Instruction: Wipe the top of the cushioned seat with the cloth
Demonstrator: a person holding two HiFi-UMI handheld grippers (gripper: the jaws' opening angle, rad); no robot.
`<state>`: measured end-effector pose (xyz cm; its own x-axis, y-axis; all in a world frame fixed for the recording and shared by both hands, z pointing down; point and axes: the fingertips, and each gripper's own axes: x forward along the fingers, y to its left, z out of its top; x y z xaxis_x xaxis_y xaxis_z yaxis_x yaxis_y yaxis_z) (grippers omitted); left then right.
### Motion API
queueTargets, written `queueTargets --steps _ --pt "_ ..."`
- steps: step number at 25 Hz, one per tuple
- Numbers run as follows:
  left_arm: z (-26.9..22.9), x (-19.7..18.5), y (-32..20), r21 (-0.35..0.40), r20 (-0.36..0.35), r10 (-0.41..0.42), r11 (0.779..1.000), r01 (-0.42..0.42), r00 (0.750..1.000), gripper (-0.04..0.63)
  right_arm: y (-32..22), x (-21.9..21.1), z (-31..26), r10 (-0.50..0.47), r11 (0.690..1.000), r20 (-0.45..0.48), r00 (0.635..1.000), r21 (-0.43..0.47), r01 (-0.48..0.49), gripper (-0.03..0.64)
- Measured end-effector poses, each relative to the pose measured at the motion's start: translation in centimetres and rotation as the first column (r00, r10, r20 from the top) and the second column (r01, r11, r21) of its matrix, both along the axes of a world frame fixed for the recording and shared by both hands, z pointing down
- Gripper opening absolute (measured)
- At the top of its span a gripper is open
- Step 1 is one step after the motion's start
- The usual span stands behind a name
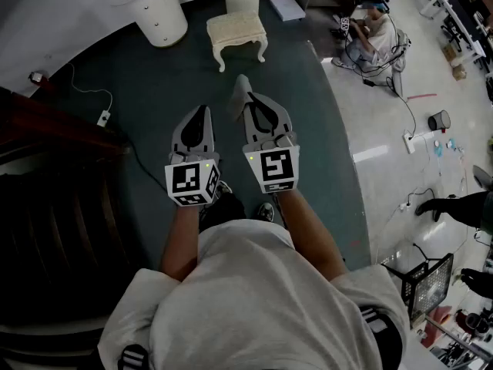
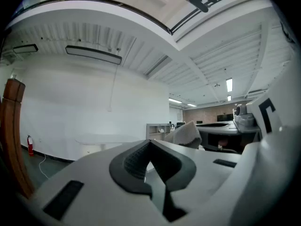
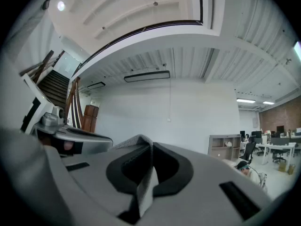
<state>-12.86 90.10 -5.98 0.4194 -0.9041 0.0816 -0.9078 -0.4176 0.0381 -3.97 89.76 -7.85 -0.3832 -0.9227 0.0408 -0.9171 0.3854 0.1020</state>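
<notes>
Step in hand: approach.
- You are carrying the cloth [image 3: 144, 185] pinched in the right gripper's [image 1: 258, 102] jaws.
- Left gripper [image 1: 202, 114]: jaws pressing together, empty.
- Cushioned seat [image 1: 237, 31]: standing well ahead of both jaws.

Next, likely: you are walking closer and lowering the cloth onto its top.

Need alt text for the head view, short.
Seen from above, a person holds two grippers out level over a dark teal carpet; the right gripper is shut on a grey cloth, the left gripper is shut and empty. A cream cushioned seat stands on the carpet ahead, apart from both.
</notes>
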Motion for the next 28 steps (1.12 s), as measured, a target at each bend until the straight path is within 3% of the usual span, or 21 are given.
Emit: queueTargets --steps 4,15,22,28 --pt "0.0 -1.2 -3.0 0.006 0.04 0.05 0.999 -0.051 0.998 0.0 -3.3 -1.7 -0.1 0.02 1.0 -0.014 1.0 0.008 -0.02 0.014" --pt "3.2 -4.7 -9.9 -0.093 0.069 0.206 0.975 -0.2 0.976 0.002 -10.6 -5.6 2.3 0.049 0.998 -0.15 0.988 -0.032 -0.055 0.014" --pt "3.6 -7.6 -13.2 -0.069 0.09 0.229 0.972 -0.223 0.969 0.003 -13.6 -8.0 4.2 0.077 0.994 -0.165 0.983 -0.069 -0.089 0.014" --pt "6.2 -7.8 -15.5 -0.125 0.11 0.262 0.961 -0.248 0.959 0.003 -16.3 -8.1 6.5 0.069 0.992 -0.197 0.978 -0.093 -0.089 0.014"
